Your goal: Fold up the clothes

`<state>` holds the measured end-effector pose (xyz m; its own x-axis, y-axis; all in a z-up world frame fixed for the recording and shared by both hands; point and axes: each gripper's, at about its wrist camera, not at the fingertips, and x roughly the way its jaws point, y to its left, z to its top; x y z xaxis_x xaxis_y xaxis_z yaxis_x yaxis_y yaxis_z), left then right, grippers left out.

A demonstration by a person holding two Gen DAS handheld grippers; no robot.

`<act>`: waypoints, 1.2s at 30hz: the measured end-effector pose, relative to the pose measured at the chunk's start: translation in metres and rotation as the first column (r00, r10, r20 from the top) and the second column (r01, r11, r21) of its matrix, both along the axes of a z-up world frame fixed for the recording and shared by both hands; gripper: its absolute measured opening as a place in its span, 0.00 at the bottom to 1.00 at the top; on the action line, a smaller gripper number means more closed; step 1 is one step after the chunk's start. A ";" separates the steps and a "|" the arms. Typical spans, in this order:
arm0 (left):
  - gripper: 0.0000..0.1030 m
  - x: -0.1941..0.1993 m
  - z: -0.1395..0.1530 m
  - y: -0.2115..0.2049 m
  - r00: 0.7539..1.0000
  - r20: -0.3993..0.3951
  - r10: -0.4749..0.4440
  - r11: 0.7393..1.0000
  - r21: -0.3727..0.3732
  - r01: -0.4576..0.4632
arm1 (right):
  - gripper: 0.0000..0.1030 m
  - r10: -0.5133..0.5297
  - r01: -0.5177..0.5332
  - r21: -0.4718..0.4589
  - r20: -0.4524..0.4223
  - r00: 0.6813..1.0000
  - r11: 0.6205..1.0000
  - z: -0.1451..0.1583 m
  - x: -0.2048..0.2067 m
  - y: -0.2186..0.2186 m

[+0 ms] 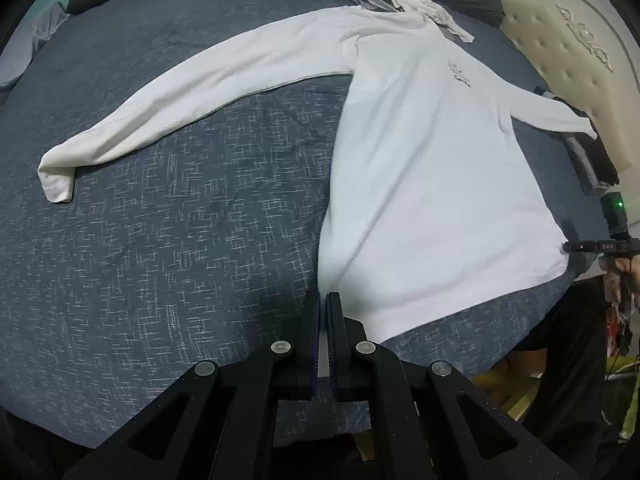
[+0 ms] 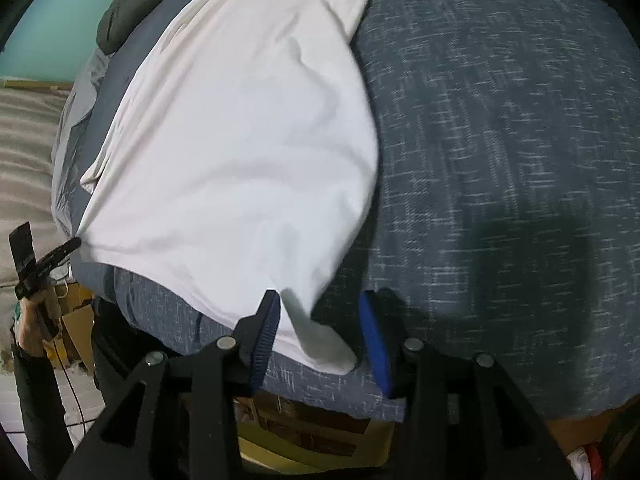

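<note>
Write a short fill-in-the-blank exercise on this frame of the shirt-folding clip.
1. The white long-sleeved hooded shirt lies spread on a ____ patterned bedcover.
2. The left gripper is ____ at the hem.
3. The right gripper is ____, a hem corner between its fingers.

Missing words: blue; shut; open

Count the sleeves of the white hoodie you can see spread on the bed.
2. The long sleeve stretches out left across the bed; the other sleeve runs right toward the headboard, its cuff partly out of sight.
</note>
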<state>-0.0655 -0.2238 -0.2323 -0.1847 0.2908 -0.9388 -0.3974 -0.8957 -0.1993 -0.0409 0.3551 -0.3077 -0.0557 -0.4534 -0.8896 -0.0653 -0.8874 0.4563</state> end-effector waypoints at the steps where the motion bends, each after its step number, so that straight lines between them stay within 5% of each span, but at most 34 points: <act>1: 0.03 0.001 0.002 0.000 1.000 -0.004 -0.003 1.000 0.000 0.003 | 0.16 0.008 -0.008 -0.007 -0.008 1.000 1.000 0.001 0.001 -0.001; 4: 0.03 0.003 0.009 0.001 1.000 -0.019 -0.014 1.000 0.005 0.014 | 0.03 0.026 -0.027 -0.010 -0.046 0.999 1.000 0.011 0.003 0.002; 16: 0.03 0.028 0.052 0.023 0.993 -0.075 -0.095 0.993 0.068 0.100 | 0.02 -0.007 0.015 0.025 -0.277 0.961 1.000 0.141 0.016 0.071; 24: 0.03 0.052 0.086 0.074 0.967 -0.126 -0.223 0.969 0.079 0.234 | 0.02 -0.048 0.075 0.059 -0.371 0.928 0.995 0.197 0.026 0.092; 28: 0.03 0.056 0.070 0.077 0.967 -0.093 -0.236 0.969 0.052 0.241 | 0.02 -0.051 0.081 0.080 -0.322 0.946 0.993 0.169 0.033 0.101; 36: 0.03 0.060 0.027 0.073 0.972 -0.012 -0.234 0.972 -0.013 0.234 | 0.02 -0.035 0.048 0.084 -0.151 0.988 0.995 0.066 0.021 0.076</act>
